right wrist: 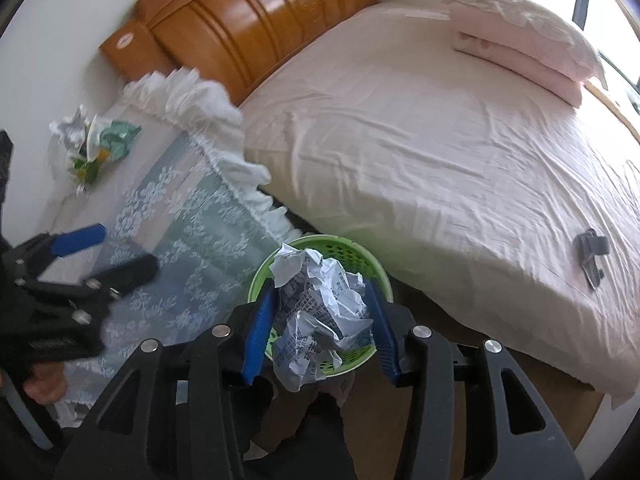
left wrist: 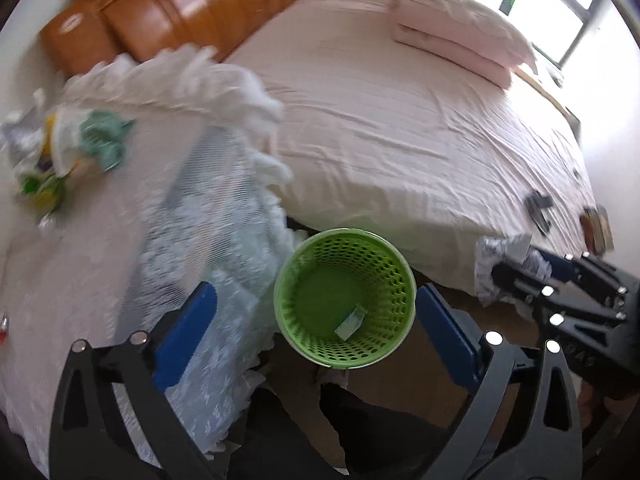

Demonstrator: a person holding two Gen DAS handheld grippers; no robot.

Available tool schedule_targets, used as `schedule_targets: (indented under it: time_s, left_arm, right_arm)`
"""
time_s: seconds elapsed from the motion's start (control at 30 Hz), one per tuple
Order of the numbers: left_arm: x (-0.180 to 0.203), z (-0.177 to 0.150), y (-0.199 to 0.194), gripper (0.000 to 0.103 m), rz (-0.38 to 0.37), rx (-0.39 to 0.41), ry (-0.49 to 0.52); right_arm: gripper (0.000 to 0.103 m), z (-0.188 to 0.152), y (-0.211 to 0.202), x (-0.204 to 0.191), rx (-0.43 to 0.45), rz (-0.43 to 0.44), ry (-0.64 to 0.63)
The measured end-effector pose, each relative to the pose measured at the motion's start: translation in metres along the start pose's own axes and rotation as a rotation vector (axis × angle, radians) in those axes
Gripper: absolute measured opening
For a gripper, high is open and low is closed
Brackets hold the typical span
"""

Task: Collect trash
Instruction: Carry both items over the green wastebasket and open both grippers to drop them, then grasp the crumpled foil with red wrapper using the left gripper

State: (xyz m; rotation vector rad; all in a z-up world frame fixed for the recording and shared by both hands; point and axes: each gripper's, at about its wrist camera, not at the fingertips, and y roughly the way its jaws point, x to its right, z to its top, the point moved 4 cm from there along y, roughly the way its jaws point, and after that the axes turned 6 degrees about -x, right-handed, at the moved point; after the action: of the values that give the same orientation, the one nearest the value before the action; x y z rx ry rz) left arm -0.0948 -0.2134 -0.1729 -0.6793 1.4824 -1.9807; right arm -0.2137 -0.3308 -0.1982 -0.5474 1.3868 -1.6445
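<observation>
Right wrist view: my right gripper (right wrist: 322, 316) is pinching a crumpled paper (right wrist: 320, 312) over the green basket (right wrist: 344, 250), lower middle. Left gripper (left wrist: 316, 320) is spread wide, empty. One scrap (left wrist: 351, 322) binned; trash pile (right wrist: 92, 144) upper left still waiting

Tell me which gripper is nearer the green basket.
Right. The right gripper hangs directly over the green basket with crumpled paper between its fingers. The left gripper is open and empty, off to the side over the lace cloth.
</observation>
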Motion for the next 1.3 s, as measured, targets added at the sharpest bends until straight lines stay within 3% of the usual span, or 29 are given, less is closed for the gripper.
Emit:
schedule_targets:
  time_s: [0.07, 0.1, 0.23, 0.53, 0.7, 1.0, 1.3]
  left_arm:
    - [-0.015, -0.002, -0.007, 0.095, 0.016, 0.011, -0.038]
    - [-0.024, -0.003, -0.011, 0.095, 0.025, 0.019, -0.06]
    - [-0.054, -0.008, -0.024, 0.095, 0.047, 0.037, -0.142]
    - [-0.102, -0.022, -0.042, 0.095, 0.074, 0.063, -0.255]
    - [-0.136, -0.032, -0.06, 0.095, 0.108, 0.094, -0.33]
    - [-0.237, -0.065, -0.1, 0.095, 0.232, 0.171, -0.524]
    - [-0.368, -0.119, -0.102, 0.095, 0.311, 0.148, -0.813]
  right_arm:
    - [0.097, 0.001, 0.012, -0.008, -0.018, -0.012, -0.008]
    - [0.101, 0.001, 0.017, -0.011, -0.023, -0.028, -0.007]
    - [0.101, 0.004, 0.033, -0.024, -0.075, -0.02, -0.021]
    - [0.101, 0.018, 0.028, -0.053, -0.06, -0.016, -0.061]
    - [0.101, 0.034, 0.012, -0.088, -0.015, 0.017, -0.108]
    - [0.101, 0.073, -0.004, -0.199, 0.058, 0.13, -0.276]
    - [0.101, 0.088, 0.007, -0.335, 0.061, 0.234, -0.455]
